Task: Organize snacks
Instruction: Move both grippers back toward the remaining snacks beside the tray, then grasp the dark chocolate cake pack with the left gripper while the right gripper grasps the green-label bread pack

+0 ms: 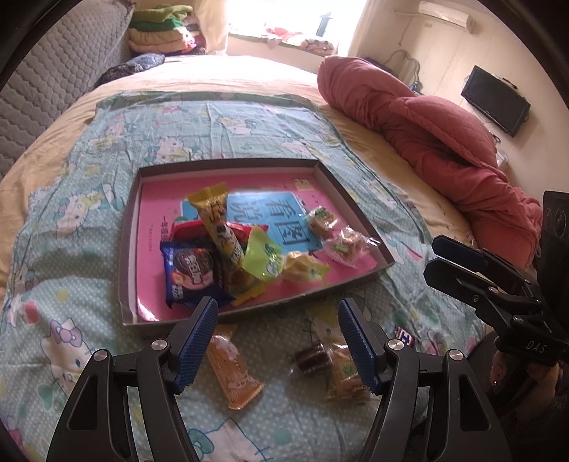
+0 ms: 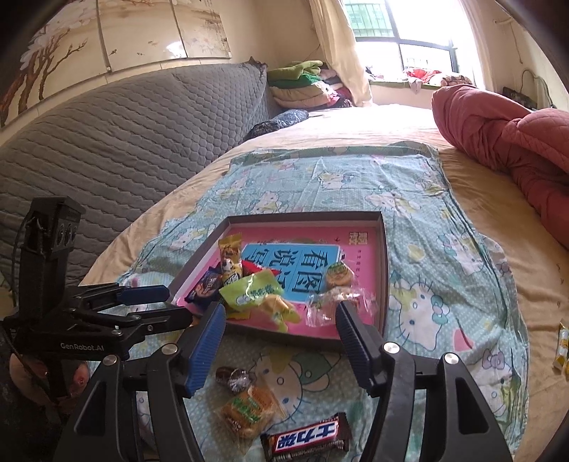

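Observation:
A shallow box (image 1: 129, 227) (image 2: 384, 270) with a pink bottom lies on the Hello Kitty cloth and holds several wrapped snacks. Loose on the cloth in front of it lie an orange wafer pack (image 1: 233, 373), a dark round candy (image 1: 313, 357) (image 2: 233, 378), a clear-wrapped pastry (image 1: 346, 376) (image 2: 249, 414) and a Snickers bar (image 2: 307, 437) (image 1: 403, 336). My left gripper (image 1: 277, 341) is open and empty above the loose snacks. My right gripper (image 2: 281, 346) is open and empty, just short of the box's near wall.
A rolled red quilt (image 1: 426, 121) (image 2: 505, 142) lies at the right. A grey padded headboard (image 2: 106, 142) stands at the left. A yellow snack (image 2: 562, 346) lies far right on the bed sheet. Folded clothes (image 1: 163, 32) are stacked at the far end.

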`<state>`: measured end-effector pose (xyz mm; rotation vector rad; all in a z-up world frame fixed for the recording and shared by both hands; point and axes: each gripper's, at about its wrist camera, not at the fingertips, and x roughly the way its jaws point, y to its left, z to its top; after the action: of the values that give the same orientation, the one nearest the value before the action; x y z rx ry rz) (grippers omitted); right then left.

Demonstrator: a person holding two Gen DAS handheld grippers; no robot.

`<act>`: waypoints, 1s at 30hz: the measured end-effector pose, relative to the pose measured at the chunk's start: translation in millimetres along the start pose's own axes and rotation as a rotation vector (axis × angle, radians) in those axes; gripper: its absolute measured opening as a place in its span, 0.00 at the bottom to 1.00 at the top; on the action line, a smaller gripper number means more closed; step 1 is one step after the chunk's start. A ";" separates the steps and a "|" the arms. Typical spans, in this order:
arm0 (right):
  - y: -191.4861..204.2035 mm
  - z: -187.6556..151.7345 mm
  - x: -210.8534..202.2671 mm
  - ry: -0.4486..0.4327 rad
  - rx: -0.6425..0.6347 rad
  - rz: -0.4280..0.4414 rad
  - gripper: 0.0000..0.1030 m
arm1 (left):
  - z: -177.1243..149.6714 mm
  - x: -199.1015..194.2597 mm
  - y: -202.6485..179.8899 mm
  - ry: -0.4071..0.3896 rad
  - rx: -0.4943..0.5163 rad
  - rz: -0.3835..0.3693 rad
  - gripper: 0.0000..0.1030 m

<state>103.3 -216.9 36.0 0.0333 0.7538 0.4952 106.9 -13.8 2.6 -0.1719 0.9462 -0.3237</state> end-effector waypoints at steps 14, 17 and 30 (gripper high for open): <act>11.6 -22.9 5.6 0.101 -0.070 0.055 0.73 | -11.3 22.4 -4.1 0.110 -0.021 -0.037 0.70; 14.9 -31.5 11.9 0.143 -0.102 0.056 0.73 | -15.3 33.4 -5.7 0.154 -0.029 -0.046 0.70; 30.6 -56.7 26.9 0.255 -0.231 0.063 0.73 | -30.1 62.2 -11.7 0.243 -0.028 -0.056 0.70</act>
<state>69.6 -186.2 -16.8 -0.2255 0.9424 0.6516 113.7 -46.5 -59.0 -0.1880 1.1886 -0.3892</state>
